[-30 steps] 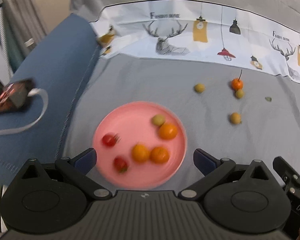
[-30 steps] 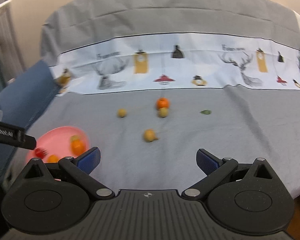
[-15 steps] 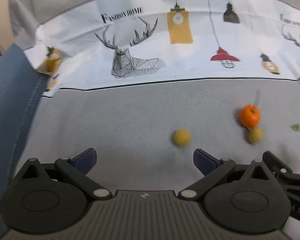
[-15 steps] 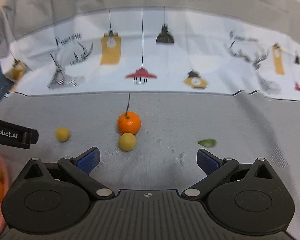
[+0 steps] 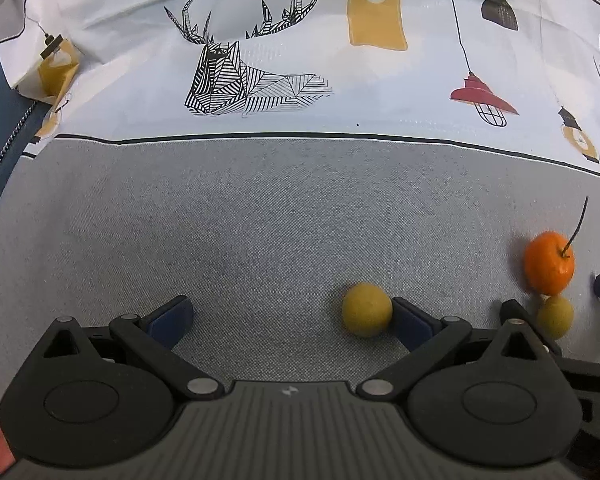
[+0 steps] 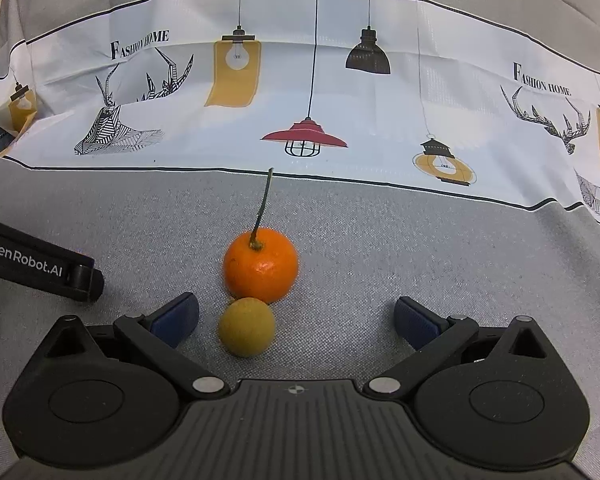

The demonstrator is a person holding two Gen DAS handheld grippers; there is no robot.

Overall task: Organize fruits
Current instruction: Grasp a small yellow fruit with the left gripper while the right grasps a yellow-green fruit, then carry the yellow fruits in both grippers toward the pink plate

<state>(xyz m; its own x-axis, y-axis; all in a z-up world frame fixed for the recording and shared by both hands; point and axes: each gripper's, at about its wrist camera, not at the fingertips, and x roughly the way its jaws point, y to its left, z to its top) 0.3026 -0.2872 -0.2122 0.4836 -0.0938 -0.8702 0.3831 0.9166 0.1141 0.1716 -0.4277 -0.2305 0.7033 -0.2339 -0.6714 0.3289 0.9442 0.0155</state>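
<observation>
Both grippers have advanced from the pink plate toward the loose fruit on the grey cloth. The left gripper [image 5: 290, 314], which a second ago stood over the plate, now has a yellow fruit [image 5: 367, 309] just beside its right finger, jaws wide apart. The right gripper [image 6: 296, 316] has closed in on the orange [image 6: 261, 265] and the small yellow fruit [image 6: 247, 327] touching it; the latter now lies between its spread jaws. The plate has left both views.
</observation>
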